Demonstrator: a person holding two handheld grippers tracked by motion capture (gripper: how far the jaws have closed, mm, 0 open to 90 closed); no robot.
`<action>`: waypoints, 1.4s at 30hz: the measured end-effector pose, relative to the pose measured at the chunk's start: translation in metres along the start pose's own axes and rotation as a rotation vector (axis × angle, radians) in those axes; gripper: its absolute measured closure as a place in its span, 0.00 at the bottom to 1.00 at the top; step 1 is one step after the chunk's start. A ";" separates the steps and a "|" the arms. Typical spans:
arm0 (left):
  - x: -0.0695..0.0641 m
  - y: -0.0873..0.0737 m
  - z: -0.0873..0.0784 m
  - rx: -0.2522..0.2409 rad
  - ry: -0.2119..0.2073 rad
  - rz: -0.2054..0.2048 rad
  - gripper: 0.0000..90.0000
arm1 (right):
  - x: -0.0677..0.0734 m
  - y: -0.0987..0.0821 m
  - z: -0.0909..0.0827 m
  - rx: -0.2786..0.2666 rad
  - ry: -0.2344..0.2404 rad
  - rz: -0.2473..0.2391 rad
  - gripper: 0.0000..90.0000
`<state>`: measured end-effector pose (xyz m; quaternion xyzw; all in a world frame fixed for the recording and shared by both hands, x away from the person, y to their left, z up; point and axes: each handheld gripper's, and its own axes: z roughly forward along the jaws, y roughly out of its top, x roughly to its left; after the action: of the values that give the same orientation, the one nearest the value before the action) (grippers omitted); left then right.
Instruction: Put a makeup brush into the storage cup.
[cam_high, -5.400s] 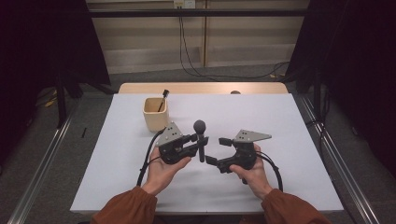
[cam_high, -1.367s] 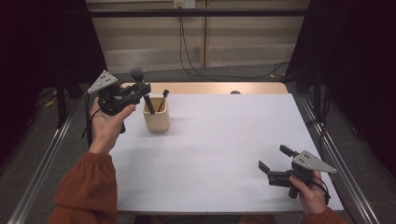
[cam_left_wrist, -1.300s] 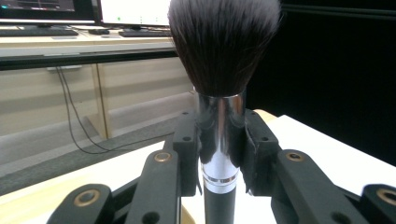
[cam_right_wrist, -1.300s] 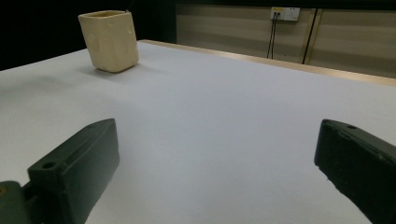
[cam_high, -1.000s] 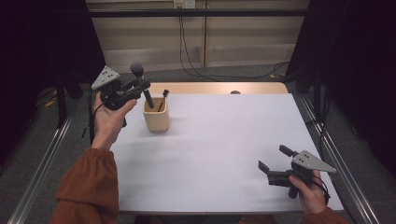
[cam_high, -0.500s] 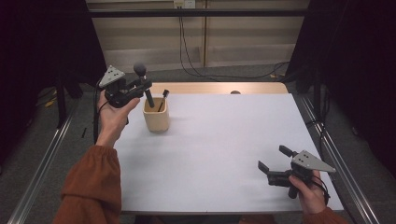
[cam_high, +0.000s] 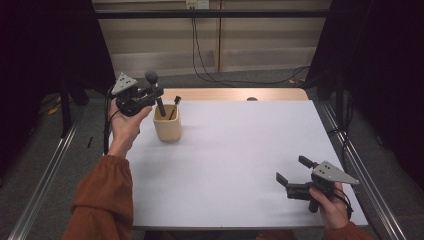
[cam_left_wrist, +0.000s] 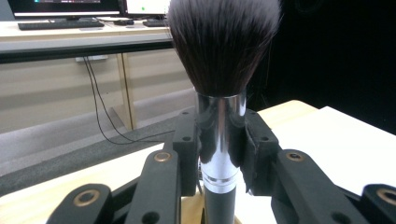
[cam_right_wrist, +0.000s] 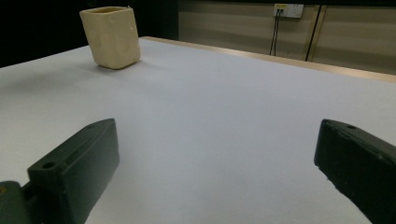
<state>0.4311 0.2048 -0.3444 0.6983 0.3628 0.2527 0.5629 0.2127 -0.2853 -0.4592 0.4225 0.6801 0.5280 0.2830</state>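
You see a makeup brush (cam_left_wrist: 219, 107) with soft, dark, fine-haired bristles, a mirror-glossy chrome ferrule and a matt black handle. Your left gripper (cam_left_wrist: 219, 154) looks like matt black plastic with brass-coloured rivets. The cream square holder (cam_right_wrist: 111, 36) looks matt and faintly dimpled. The white tabletop (cam_high: 240, 160) looks smooth and matt, edged in pale wood.

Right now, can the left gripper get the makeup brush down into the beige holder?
Probably yes. The left gripper is shut on the makeup brush, bristles up, and its handle end sits right above the beige holder. A smaller dark tool leans at the far side; the near side of the opening looks free.
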 end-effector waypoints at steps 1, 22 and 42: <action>0.001 -0.001 0.000 0.007 0.005 0.005 0.79 | 0.000 0.000 0.000 0.000 0.001 -0.001 0.00; 0.007 -0.024 0.013 0.052 0.033 -0.006 0.79 | 0.000 -0.001 0.001 0.008 0.008 -0.009 0.00; 0.004 -0.049 0.022 0.089 0.018 -0.011 0.79 | -0.001 -0.002 0.001 0.011 0.004 -0.005 0.00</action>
<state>0.4398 0.2000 -0.3975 0.7184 0.3826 0.2397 0.5292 0.2137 -0.2855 -0.4614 0.4212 0.6847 0.5243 0.2809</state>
